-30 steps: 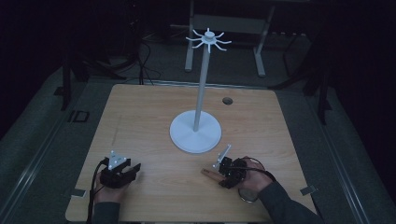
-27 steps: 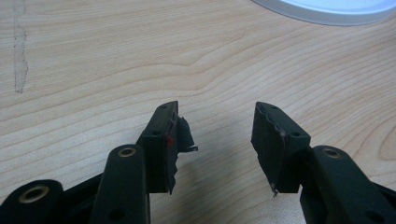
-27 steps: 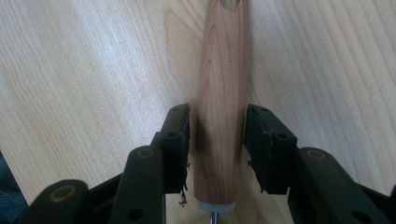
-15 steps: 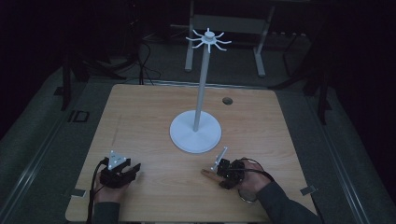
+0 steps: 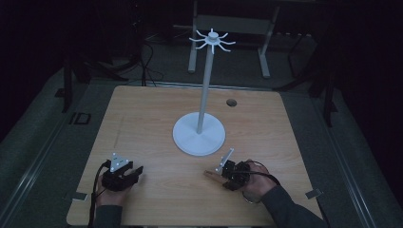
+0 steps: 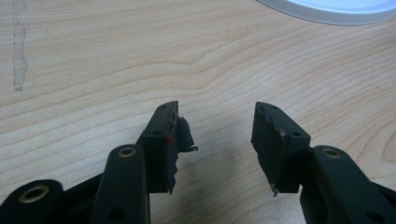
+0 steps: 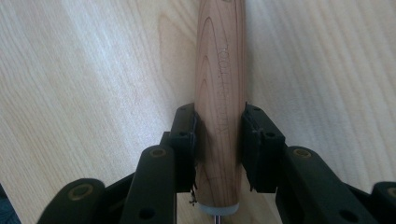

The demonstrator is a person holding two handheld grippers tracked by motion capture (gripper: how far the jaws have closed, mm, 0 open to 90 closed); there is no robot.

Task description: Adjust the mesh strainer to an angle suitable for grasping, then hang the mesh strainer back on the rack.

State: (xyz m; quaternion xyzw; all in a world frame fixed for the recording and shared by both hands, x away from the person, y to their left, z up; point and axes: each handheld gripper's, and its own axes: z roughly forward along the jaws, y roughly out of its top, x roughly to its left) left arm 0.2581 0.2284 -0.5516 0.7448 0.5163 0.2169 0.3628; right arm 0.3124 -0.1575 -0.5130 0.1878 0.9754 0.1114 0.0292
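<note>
High view: right gripper [image 5: 222, 174] low on pale wood-grain table [image 5: 142, 123] near front edge, w/ round light-wood handle [image 5: 212, 175] poking out toward left, just in front of white round-based stand w/ spoked hook top [image 5: 199, 133]. Left gripper [image 5: 136, 170] rests well apart at front left.

Left gripper view: jaws wide apart, nothing btwn them; torn black pad [image 6: 180, 135] on one.

Right gripper view: jaws closed on handle [image 7: 220, 93] near its butt end. Risk: grip so far back, long end could droop or twist on lifting; could clip stand base.
</note>
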